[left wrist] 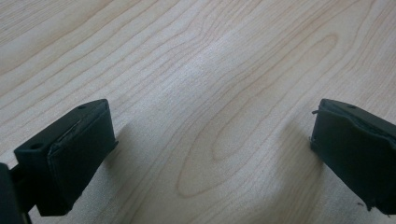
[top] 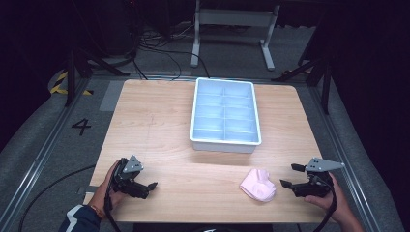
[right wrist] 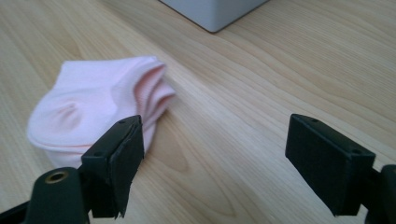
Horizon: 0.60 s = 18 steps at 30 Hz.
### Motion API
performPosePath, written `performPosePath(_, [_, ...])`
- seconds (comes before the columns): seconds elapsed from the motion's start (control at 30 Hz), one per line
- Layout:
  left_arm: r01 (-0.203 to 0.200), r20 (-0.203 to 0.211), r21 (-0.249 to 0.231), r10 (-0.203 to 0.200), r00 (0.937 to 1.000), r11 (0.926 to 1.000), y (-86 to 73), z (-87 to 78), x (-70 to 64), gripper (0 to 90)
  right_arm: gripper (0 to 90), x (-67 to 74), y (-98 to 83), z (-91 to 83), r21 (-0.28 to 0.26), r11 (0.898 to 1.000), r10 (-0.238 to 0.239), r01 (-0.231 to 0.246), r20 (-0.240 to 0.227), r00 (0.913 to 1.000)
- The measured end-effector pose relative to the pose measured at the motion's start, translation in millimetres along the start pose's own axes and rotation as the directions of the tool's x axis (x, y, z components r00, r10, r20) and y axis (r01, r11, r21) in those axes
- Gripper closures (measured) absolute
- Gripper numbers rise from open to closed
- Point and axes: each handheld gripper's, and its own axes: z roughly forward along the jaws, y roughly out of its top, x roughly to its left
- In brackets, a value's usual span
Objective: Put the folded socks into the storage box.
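A folded pale pink sock [top: 258, 185] lies on the wooden table [top: 159, 125] near its front right edge. Just to the sock's right, my right gripper [top: 289, 175] is held in a hand and points left toward it. In the right gripper view its jaws [right wrist: 215, 158] stand open over bare wood, with the sock [right wrist: 93, 112] just beyond the left jaw and nothing between the pads. At the front left, my left gripper [top: 151, 188] rests in the other hand. Its jaws [left wrist: 210, 140] are wide open above bare wood and hold nothing.
A light blue-white divided tray [top: 225, 141] sits at the table's middle back, its compartments looking empty; its corner [right wrist: 210, 14] shows beyond the sock. Cables and a metal stand are on the dark floor behind the table.
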Motion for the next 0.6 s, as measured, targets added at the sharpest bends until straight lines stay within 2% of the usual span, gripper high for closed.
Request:
performPosePath(0.07, [0.002,0.003,-0.001,-0.002,1.0000,1.0000,-0.1,0.2,-0.2,0.0,21.7,7.3,4.7,1.3,0.005,1.000,-0.017,0.017,-0.015,0.9998])
performPosePath(0.13, [0.001,0.001,0.000,-0.001,1.0000,1.0000,0.0,0.0,-0.1,0.0,26.8,16.0,10.4,4.2,0.007,1.000,-0.025,0.025,-0.039,0.9989])
performPosePath(0.27, [0.001,0.001,0.000,-0.001,1.0000,1.0000,0.0,0.0,-0.1,0.0,23.8,30.8,17.9,16.1,0.043,0.997,-0.059,0.062,-0.063,0.9963])
performPosePath(0.4, [0.002,0.001,0.000,-0.002,1.0000,1.0000,0.0,0.1,-0.1,0.0,22.8,37.3,21.4,23.7,0.060,0.996,-0.066,0.070,-0.075,0.9950])
performPosePath(0.5, [0.001,0.001,0.000,-0.001,1.0000,1.0000,0.0,0.0,-0.1,0.0,21.6,43.2,23.2,33.3,0.085,0.992,-0.086,0.093,-0.090,0.9923])
performPosePath(0.6, [-0.001,0.002,0.001,0.001,1.0000,1.0000,0.1,0.1,0.2,0.0,20.5,45.5,23.4,42.9,0.106,0.989,-0.089,0.098,-0.086,0.9923])
